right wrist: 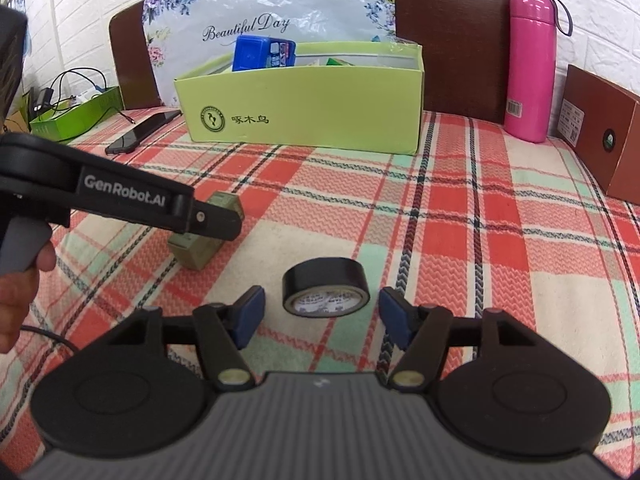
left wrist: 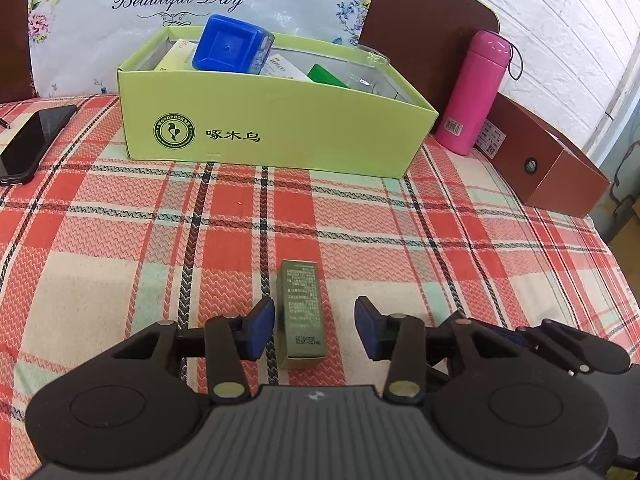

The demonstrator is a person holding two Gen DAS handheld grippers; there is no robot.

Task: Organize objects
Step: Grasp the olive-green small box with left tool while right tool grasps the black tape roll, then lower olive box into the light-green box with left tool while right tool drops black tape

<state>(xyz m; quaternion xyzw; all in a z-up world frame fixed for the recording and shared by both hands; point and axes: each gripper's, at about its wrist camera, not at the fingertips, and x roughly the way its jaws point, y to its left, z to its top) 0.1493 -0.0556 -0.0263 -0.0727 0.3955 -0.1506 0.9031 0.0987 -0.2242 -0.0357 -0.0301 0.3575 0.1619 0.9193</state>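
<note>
Several things already sit in the green box (left wrist: 276, 136) at twelve o'clock; the small carton (left wrist: 302, 312) and tape roll (right wrist: 325, 286) remain on the cloth, each between the spread, unclamped jaws of the left gripper (left wrist: 315, 330) and right gripper (right wrist: 322, 314).

Black left gripper (left wrist: 315, 326) — blue pads (left wrist: 262, 326), white "GenRobot.AI" lettering, brass screws

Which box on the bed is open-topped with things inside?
The light green box, holding a blue container; the brown box and small olive box are closed.

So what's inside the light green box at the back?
In the green box: a blue plastic container on top, white packets, a green carton, something clear. Its front wall hides whatever lies lower.
</note>
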